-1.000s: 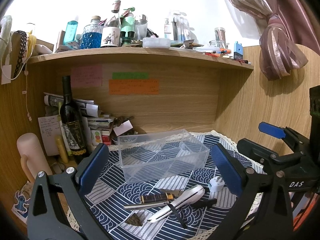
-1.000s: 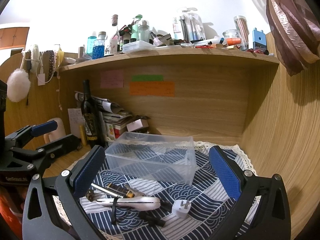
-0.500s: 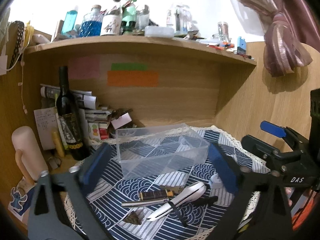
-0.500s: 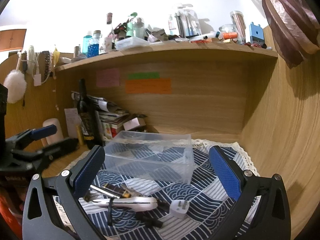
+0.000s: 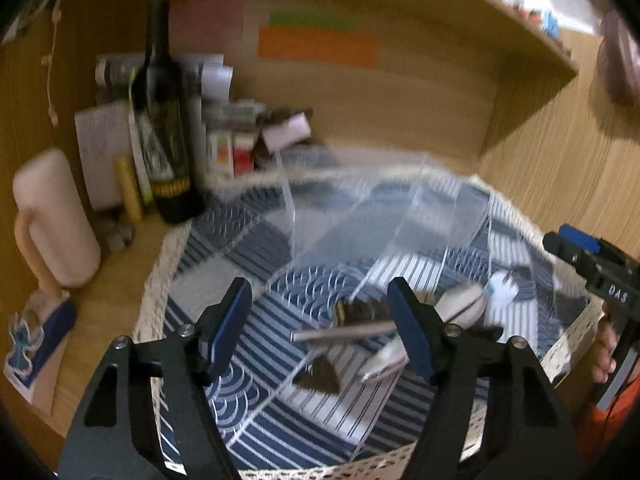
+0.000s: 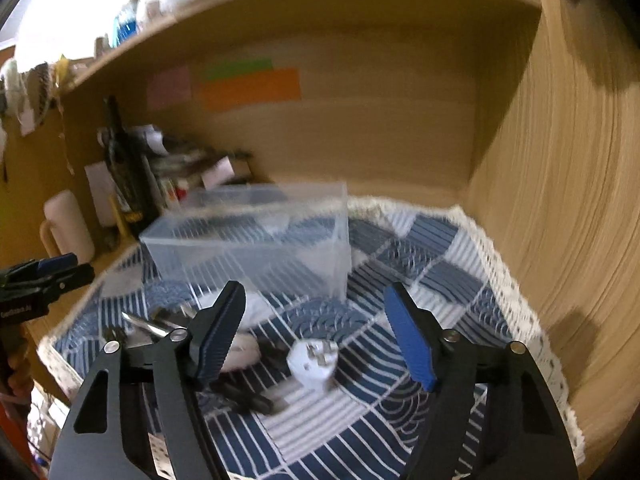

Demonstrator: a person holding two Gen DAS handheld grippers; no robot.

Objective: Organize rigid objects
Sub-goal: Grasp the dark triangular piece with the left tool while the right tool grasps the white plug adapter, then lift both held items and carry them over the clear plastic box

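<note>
Both grippers spread wide over the patterned cloth (image 6: 400, 240).
Right gripper (image 6: 316, 332) frames a white plug (image 6: 312, 366); left gripper (image 5: 322, 326) view shows a metal rod (image 5: 340, 334) beside the blurred clear box (image 5: 360, 208).

1. Both views show heavy motion blur; the clear box (image 5: 384, 216) smears into streaks in the left wrist view.
2. Warm, dim light inside the wooden alcove; the wall (image 6: 60, 4) above the shelf (image 6: 280, 20) is blown out white.
3. Strong fisheye bending at the edges, with black vignette corners.
4. Gripper fingers (image 6: 408, 336) stay fairly sharp; the plug (image 6: 312, 364) is soft.
5. A dark shadow falls on the right panel (image 6: 576, 328).
</note>
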